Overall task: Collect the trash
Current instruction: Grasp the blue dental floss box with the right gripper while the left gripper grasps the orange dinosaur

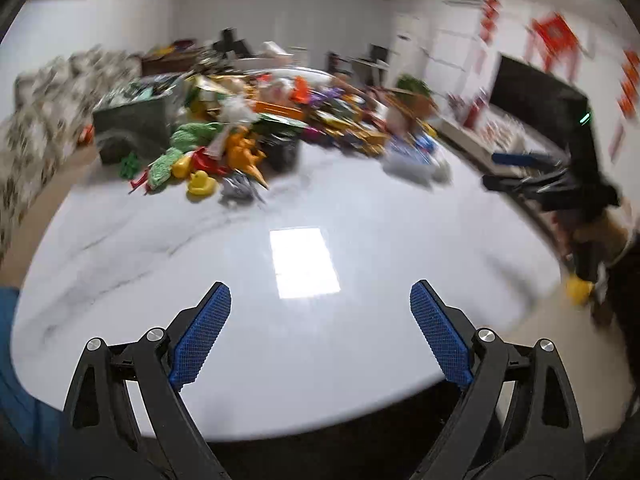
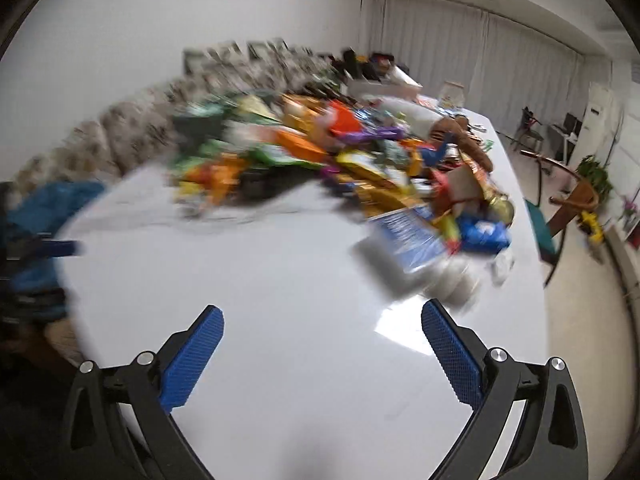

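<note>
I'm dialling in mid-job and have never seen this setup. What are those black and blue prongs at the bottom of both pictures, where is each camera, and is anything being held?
Those prongs are hand-held tongs: a person carries one pair in each hand, each with a camera looking along its fingers. One picture is from the left tongs, the other from the right tongs. Both stand open over a white marble table with nothing between the blue pads. At the table's far side lies a blurred pile of wrappers and toys, including a yellow rubber duck.
</note>
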`<state>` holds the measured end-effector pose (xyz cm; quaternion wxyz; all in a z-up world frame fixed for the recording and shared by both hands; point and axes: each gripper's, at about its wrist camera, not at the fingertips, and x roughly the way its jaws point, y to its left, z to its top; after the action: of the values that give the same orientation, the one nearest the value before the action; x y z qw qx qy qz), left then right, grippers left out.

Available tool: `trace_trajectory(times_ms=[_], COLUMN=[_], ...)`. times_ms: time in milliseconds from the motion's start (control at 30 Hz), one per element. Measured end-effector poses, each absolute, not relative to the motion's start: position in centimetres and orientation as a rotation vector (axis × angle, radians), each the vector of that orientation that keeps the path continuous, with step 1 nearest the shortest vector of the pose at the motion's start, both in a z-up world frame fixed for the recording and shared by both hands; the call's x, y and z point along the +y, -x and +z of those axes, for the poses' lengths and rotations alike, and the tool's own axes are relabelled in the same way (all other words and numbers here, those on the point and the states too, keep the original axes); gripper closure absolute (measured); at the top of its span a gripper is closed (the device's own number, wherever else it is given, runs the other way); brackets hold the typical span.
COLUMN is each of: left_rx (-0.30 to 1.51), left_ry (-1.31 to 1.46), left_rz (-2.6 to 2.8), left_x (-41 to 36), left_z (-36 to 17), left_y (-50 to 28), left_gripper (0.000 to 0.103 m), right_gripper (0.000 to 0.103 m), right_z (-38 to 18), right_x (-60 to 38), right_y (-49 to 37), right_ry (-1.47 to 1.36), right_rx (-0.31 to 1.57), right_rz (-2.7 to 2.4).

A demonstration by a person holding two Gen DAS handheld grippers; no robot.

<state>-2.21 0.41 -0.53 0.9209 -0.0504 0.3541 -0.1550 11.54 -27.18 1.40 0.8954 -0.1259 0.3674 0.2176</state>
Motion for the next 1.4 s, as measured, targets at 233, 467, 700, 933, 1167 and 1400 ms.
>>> trace_trajectory(times_ms=[233,467,700,933,1167,1400], left_rx=[0.788,0.838,0.819,0.863,0.929,0.716], left_ry=[0.222,0.207,0.101,0.035,-0.06,-0.051], left_rz=[-0.28,-0.227,-0.145,-0.133,-0.104,-0.267], left_x=[1.4,1.8,2.0,0.8,0.0,1.3], left_z=[-1.7,-3.4,-3.2,-3.3,-5.1,0.7], left_y=[-1.8,-4.8,-10.1,-18.6,-24.1,-12.8], left_gripper=[0.014,0.014,0.014,0.014,0.067,0.067], right_gripper=[0.007,0.02,0.039,0.039,0.039,0.039], right_z=[-2.4,-6.1,-5.9,-6.0,-6.0,-5.2], right_x=[-28.6,-27.6,-27.1,-25.5,-24.9,-25.5], right_y=[-24.8,-29.1,-24.0,-17.0,-16.6,-13.7], right_ry=[0.367,0.352,0.258,0.218,0.141,0.11], right_rx=[0.917,1.06,1.041,1.047,1.052,1.008], right_rz=[0.487,0.584,0.519,0.587,0.606,0.619])
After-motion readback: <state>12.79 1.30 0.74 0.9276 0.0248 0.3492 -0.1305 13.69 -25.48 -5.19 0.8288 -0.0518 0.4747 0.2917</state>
